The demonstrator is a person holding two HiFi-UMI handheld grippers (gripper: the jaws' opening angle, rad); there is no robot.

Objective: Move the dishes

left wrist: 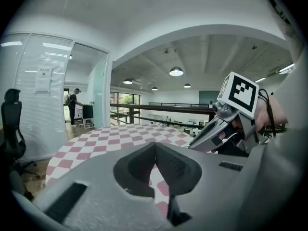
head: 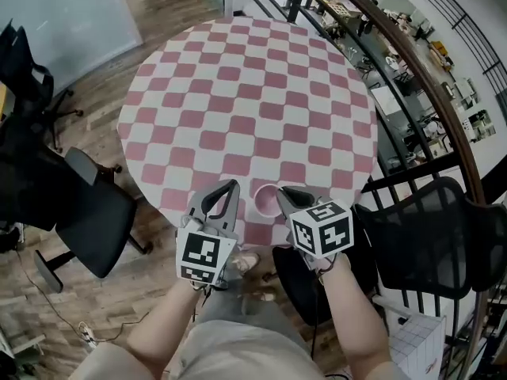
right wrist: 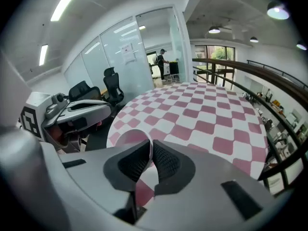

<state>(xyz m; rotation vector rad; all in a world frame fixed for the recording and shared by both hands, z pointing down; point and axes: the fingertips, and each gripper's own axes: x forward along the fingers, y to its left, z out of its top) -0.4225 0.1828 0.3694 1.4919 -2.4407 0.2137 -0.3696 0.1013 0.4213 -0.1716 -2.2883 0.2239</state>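
Head view looks steeply down; gripper views share the table (head: 253, 93).

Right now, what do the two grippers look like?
Both alike: left gripper and right gripper have light grey shells, dark textured pads, curved jaws, and a white cube with black square markers. A thin black cable loops off the right one. The forearms are unsleeved.

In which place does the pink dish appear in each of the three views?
Head view: the pink dish lies at the near edge of the checked table, between the left hand-held gripper and the right hand-held gripper.
Left gripper view: I cannot make it out.
Right gripper view: low, left of centre, rim pinched in the right one's jaws.
Shared landmark: the checked table.
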